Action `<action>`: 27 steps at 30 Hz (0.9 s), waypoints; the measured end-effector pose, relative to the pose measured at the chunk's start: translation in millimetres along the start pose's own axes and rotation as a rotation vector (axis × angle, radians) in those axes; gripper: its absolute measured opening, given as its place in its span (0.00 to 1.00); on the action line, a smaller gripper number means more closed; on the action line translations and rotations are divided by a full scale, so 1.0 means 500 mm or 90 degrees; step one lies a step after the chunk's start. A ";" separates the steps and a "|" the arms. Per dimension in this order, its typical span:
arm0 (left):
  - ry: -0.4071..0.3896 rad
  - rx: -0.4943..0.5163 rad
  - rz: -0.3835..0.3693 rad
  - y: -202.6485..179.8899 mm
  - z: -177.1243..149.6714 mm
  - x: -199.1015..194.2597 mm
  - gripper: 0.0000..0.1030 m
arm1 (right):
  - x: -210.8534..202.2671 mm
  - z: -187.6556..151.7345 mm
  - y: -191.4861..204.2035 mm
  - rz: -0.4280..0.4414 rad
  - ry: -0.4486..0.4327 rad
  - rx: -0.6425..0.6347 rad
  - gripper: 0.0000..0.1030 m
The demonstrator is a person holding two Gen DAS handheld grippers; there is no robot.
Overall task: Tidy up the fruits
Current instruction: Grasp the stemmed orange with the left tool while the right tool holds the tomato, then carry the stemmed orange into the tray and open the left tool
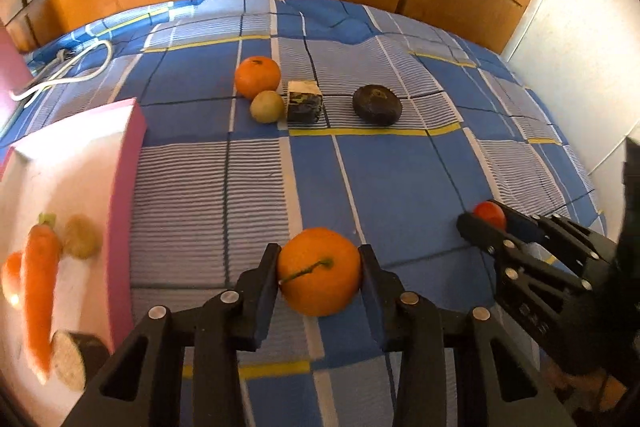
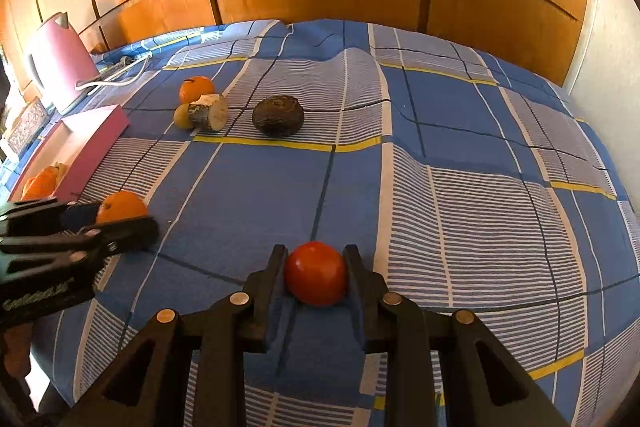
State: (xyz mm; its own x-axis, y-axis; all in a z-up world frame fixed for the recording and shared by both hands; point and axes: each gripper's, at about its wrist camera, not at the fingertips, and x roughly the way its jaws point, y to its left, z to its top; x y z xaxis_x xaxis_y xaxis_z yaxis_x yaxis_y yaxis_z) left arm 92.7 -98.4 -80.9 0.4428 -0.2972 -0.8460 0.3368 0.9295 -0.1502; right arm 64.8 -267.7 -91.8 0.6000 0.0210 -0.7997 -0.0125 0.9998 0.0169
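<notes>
My left gripper [image 1: 319, 267] is shut on an orange [image 1: 319, 271] with a green stem, low over the blue checked cloth; it also shows in the right wrist view [image 2: 120, 206]. My right gripper [image 2: 316, 269] is shut on a red tomato [image 2: 316, 273], seen from the left wrist view [image 1: 490, 214] at the right. Farther back lie a second orange [image 1: 257, 76], a small yellow-green fruit [image 1: 267, 106], a cut dark-skinned chunk [image 1: 305, 101] and a dark avocado [image 1: 377, 104].
A pink-walled white box [image 1: 120, 195] at the left holds a carrot [image 1: 38, 291], a small potato-like piece [image 1: 81, 237] and a cut round piece [image 1: 70, 359]. A pink kettle [image 2: 60, 63] with a white cord [image 1: 80, 67] stands at the back left. Wooden cabinets rise behind.
</notes>
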 end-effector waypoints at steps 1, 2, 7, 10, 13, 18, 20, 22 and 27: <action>-0.009 -0.005 -0.002 0.005 -0.003 -0.016 0.37 | 0.000 0.000 0.000 -0.001 0.000 -0.002 0.27; -0.016 -0.009 -0.003 0.010 -0.006 -0.029 0.37 | 0.000 0.000 0.001 -0.002 0.000 -0.004 0.27; -0.066 -0.048 0.000 0.055 -0.015 -0.107 0.37 | 0.003 0.001 0.010 -0.005 0.002 -0.018 0.27; -0.098 -0.090 0.016 0.102 -0.021 -0.154 0.37 | 0.004 0.004 0.022 -0.004 0.005 -0.029 0.27; -0.128 -0.129 0.045 0.156 -0.035 -0.197 0.37 | 0.005 0.005 0.039 0.000 0.008 -0.041 0.27; -0.162 -0.198 0.101 0.260 -0.080 -0.258 0.37 | 0.005 0.004 0.084 0.019 0.015 -0.073 0.27; -0.166 -0.223 0.125 0.302 -0.102 -0.275 0.37 | 0.004 0.004 0.107 0.030 0.018 -0.089 0.27; -0.168 -0.246 0.148 0.337 -0.122 -0.285 0.37 | 0.001 0.003 0.130 0.039 0.018 -0.107 0.27; -0.167 -0.290 0.187 0.401 -0.164 -0.296 0.38 | -0.002 -0.001 0.175 0.061 0.024 -0.133 0.27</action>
State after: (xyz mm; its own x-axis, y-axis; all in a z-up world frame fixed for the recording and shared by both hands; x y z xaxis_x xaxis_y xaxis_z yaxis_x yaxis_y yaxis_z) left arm 26.6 149.6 -27.7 0.6737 -0.0037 -0.7390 -0.1950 0.9637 -0.1825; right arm 62.9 -180.3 -89.8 0.5579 0.1120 -0.8223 -0.2355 0.9715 -0.0275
